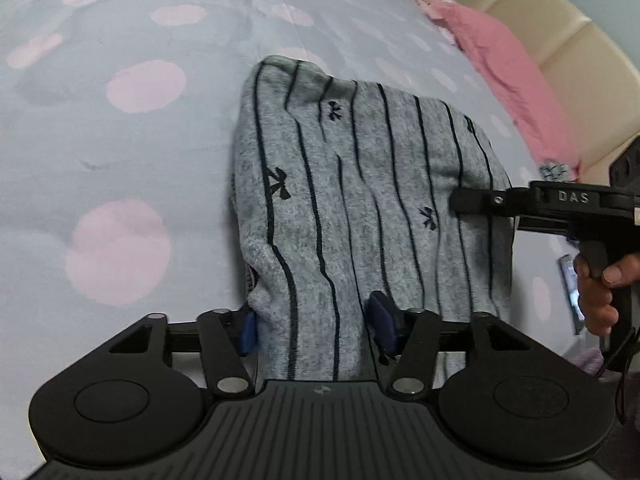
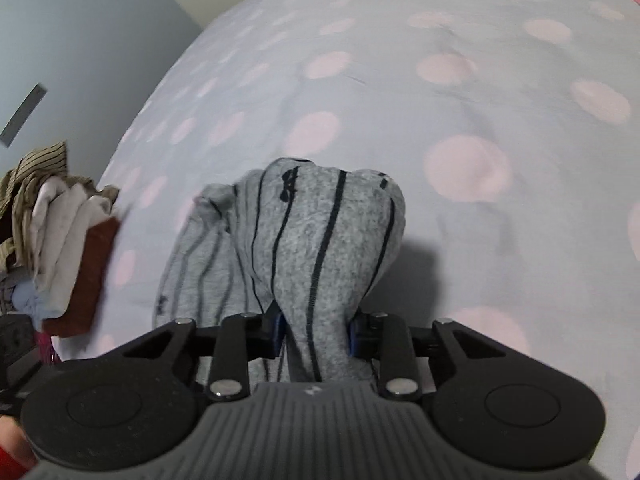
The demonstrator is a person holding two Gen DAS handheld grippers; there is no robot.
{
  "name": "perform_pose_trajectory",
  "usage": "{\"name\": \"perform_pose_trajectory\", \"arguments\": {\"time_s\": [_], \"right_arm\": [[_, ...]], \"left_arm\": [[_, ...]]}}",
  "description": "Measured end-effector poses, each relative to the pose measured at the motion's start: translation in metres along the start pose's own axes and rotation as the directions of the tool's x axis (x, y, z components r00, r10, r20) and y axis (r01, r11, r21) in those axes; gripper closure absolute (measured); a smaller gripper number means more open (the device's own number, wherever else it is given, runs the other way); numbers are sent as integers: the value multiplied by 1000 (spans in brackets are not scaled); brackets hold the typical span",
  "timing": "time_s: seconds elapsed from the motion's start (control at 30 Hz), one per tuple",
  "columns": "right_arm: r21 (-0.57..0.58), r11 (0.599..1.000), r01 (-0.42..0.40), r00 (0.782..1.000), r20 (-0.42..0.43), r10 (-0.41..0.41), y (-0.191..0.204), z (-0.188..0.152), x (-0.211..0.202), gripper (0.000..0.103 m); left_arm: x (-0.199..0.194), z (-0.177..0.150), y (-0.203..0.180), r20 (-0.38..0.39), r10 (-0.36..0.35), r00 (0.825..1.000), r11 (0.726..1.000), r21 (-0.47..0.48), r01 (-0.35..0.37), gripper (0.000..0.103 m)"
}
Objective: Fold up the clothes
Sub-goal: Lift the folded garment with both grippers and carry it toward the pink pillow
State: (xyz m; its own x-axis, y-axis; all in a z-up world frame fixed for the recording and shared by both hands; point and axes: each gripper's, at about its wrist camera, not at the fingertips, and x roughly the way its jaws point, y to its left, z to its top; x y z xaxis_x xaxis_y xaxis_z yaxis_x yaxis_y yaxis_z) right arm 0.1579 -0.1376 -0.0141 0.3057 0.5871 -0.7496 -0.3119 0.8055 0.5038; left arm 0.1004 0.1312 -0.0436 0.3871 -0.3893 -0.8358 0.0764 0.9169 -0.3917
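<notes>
Where both grippers pinch: heathered, pinstriped knit (image 1: 360, 200).

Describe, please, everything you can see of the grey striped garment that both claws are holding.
The grey striped garment looks like a soft, heathered knit with thin dark stripes and small dark bow motifs. It is partly folded and bunched, lifted at its near edge while its far part rests on the dotted bedsheet. The left claw is shut on one part of that edge, and the right claw pinches a gathered bundle of it. Nothing else touches it.
</notes>
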Motion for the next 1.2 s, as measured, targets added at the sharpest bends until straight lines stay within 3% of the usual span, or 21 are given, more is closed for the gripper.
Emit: {"name": "perform_pose_trajectory", "arguments": {"time_s": [0.03,0.1,0.17,0.33,0.47,0.53,0.6,0.73,0.8,0.87,1.2], "right_arm": [[9,1000,5,1000,8,-5,-6,-2,-1,63],[20,999,29,999,25,-30,-16,-7,-5,42],[43,999,21,1000,16,-21,-24,-14,-4,33],[108,994,-16,1000,-18,18,-40,-34,-1,34],[144,988,-56,997,-38,62,-48,-47,3,33],[136,988,-74,996,-46,80,-44,-49,6,37],[150,985,-89,994,-51,98,-45,-50,10,52],[156,983,-97,993,-51,106,-43,-51,18,57],[149,984,-97,993,-50,105,-40,-50,22,63],[151,984,-98,993,-51,107,-38,-47,22,67],[124,979,-163,987,15,162,-28,-34,-7,75]], "left_arm": [[0,1,2,-3,5,1000,1000,-17,-5,43],[-2,5,7,13,5,1000,998,-60,-5,42],[-5,7,13,51,5,999,996,-87,-1,42],[4,11,19,62,-23,998,990,-138,32,42],[21,11,15,31,-12,999,995,-100,15,40],[26,13,14,27,-11,1000,997,-82,13,40],[28,15,16,19,-21,1000,997,-80,23,40],[30,18,17,14,-34,999,997,-63,35,44],[27,19,16,24,-58,998,997,-52,59,56],[23,19,16,30,-81,996,996,-46,83,59],[9,19,9,72,-151,986,987,-42,154,67]]}}
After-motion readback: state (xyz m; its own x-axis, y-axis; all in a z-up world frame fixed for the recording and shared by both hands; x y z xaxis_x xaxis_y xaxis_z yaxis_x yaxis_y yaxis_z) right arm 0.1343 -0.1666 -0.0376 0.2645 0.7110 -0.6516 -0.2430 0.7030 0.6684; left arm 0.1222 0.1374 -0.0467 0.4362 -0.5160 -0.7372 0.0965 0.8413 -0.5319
